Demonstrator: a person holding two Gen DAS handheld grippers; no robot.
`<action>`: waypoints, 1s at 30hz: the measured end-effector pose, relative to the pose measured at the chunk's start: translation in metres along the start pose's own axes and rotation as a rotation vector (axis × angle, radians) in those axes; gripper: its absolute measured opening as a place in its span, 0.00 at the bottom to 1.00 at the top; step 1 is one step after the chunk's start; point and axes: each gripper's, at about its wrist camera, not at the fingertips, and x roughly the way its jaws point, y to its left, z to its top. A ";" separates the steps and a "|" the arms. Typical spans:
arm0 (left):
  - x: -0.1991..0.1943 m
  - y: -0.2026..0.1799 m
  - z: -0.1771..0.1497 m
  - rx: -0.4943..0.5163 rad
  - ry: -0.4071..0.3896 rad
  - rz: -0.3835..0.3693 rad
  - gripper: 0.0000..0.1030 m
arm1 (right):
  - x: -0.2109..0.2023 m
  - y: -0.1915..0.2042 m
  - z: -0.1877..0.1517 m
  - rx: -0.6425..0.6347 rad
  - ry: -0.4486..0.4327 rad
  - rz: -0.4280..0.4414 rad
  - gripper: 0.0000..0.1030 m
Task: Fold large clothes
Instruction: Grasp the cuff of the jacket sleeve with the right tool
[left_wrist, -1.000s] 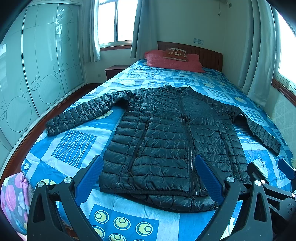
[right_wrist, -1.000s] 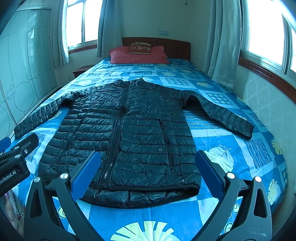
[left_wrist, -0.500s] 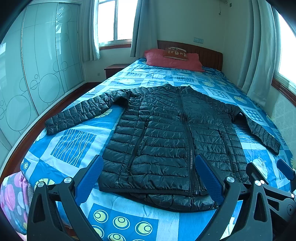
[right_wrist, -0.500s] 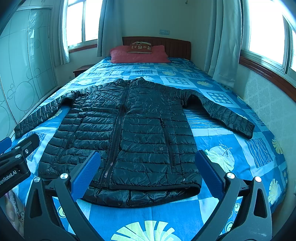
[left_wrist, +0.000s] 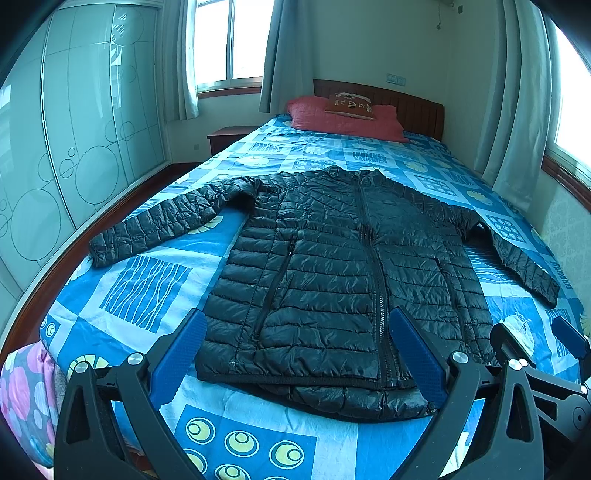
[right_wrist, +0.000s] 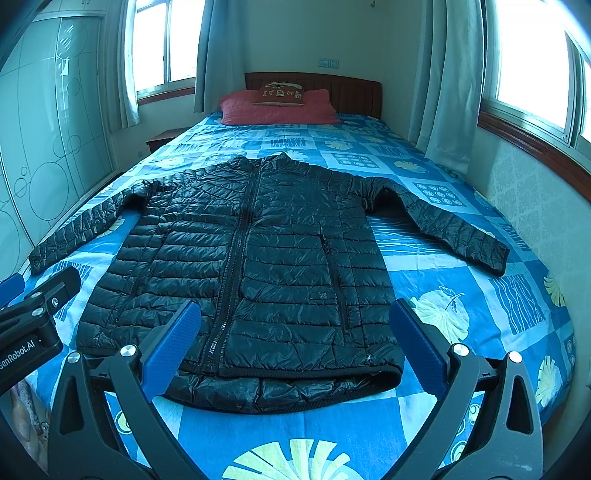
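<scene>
Jacket waiting flat, both tongs hovering wide and empty.
The bed (left_wrist: 155, 295) is carrying the black puffer jacket (left_wrist: 332, 280) mid-frame, sleeves spread; left gripper (left_wrist: 295, 354) and right gripper (right_wrist: 295, 343) are gaping at the hem, where slick padding is likely slipping a shallow pinch.

A black quilted puffer jacket (left_wrist: 332, 273) lies flat, zipped, sleeves spread, on the blue patterned bedspread (left_wrist: 147, 288). The left tongs (left_wrist: 295, 354), blue-padded, hang wide apart above its hem.
</scene>
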 end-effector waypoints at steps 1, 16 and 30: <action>0.000 -0.001 -0.001 0.000 -0.002 -0.001 0.95 | 0.001 0.000 0.000 0.002 0.000 0.000 0.98; 0.108 0.114 0.010 -0.266 0.096 0.157 0.96 | 0.105 -0.211 0.007 0.624 0.015 -0.016 0.73; 0.202 0.221 -0.018 -0.462 0.192 0.429 0.96 | 0.237 -0.412 -0.045 1.159 -0.098 -0.063 0.65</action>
